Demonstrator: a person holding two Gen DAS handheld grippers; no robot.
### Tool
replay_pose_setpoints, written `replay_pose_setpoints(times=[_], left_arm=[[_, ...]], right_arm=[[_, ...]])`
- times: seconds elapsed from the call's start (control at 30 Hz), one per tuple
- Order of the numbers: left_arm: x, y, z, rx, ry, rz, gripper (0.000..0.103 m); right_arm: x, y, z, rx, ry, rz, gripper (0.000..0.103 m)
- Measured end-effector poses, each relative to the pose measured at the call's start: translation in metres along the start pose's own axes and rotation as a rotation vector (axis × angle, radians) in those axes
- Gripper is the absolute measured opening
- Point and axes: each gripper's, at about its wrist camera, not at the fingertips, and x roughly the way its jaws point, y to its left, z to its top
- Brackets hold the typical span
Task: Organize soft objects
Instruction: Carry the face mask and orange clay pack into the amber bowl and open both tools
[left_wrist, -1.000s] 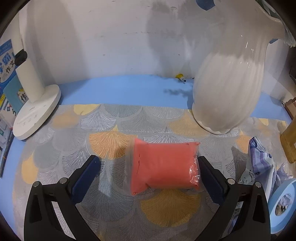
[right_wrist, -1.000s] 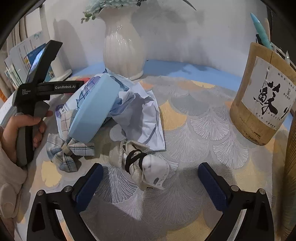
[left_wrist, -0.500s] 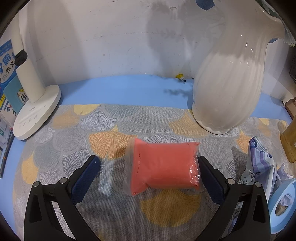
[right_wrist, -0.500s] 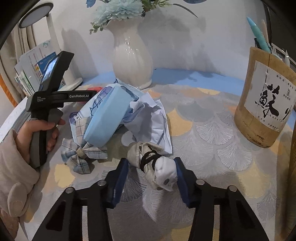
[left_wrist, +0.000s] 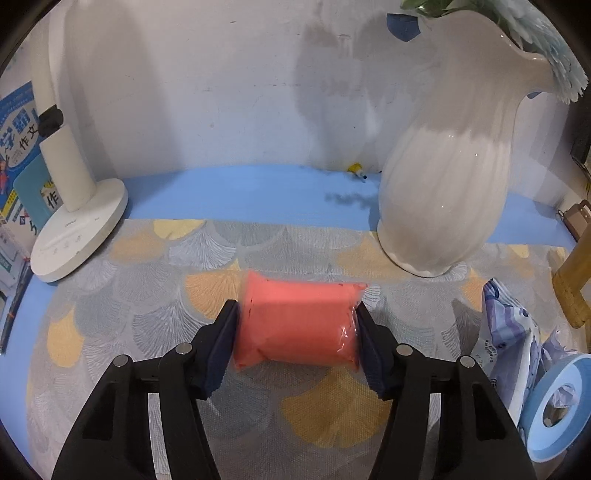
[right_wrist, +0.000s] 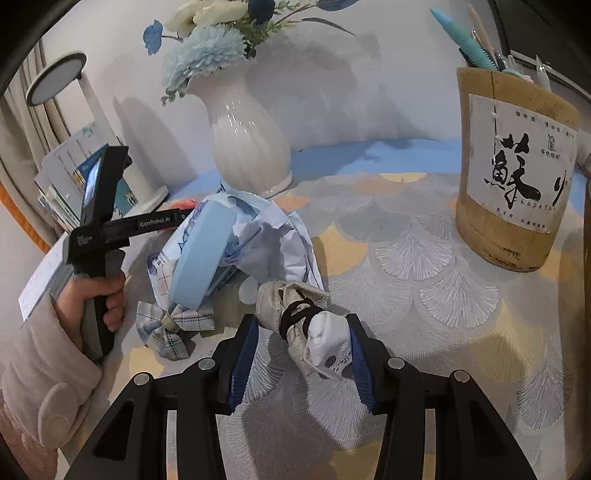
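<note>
Red packet: the soft coral-red block sealed in clear plastic film (left_wrist: 299, 325) lies on the fan-patterned grey and yellow table mat (left_wrist: 155, 317), in front of the white ribbed ceramic vase (left_wrist: 447, 177); it sits crosswise, one short end toward each pad
Left gripper: the left gripper (left_wrist: 297, 345) is closing, its dark blue pads meeting the packet's two ends; the film at the right end is already creased against the pad
Grip advice, left: judged soft, so the packet should be squeezed only until the ends dent slightly; pads look centred on its height, which should keep it from rolling out on the lift
Sock bundle: the rolled white and beige sock bundle tied with a black elastic band (right_wrist: 308, 328) rests on the same mat, just in front of the crumpled pale blue and white wrapper (right_wrist: 273, 243)
Right gripper: the right gripper (right_wrist: 301, 356) has its jaws drawn in around the bundle; the right pad touches the white toe end, the left pad seems to stand a little off it, so a firm hold cannot be confirmed
Grip advice, right: closing further before lifting looks wise, catching the bundle near the band, not the loose lace tip
Hazard: the round light blue tape dispenser (right_wrist: 201, 254) and the plaid fabric bow (right_wrist: 170, 326) lie close; a straight upward lift avoids dragging them
</note>
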Motion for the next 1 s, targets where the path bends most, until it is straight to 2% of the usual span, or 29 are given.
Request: replay_pose_setpoints(times=[0.23,0.4,0.7,1.0], left_arm=[[-0.004,0.003,-0.001,-0.017,-0.008,-0.012,0.057],[-0.013,0.006,-0.013,-0.054,-0.005,0.037,0.057],[-0.052,0.031,-0.054,-0.202,-0.025,0.023,0.057],[-0.077,0.022,-0.085,-0.178,-0.020,0.068,0.057]], right_arm=[[-0.011,-0.001,-0.001,0.003,-0.053,-0.005,0.046],[-0.021,-0.008,-0.004,0.023,-0.083,0.015,0.046],[-0.038,-0.006,-0.015,0.020,-0.107,0.029,0.046],[-0.058,-0.008,-0.030,0.036,-0.132,0.053,0.046]])
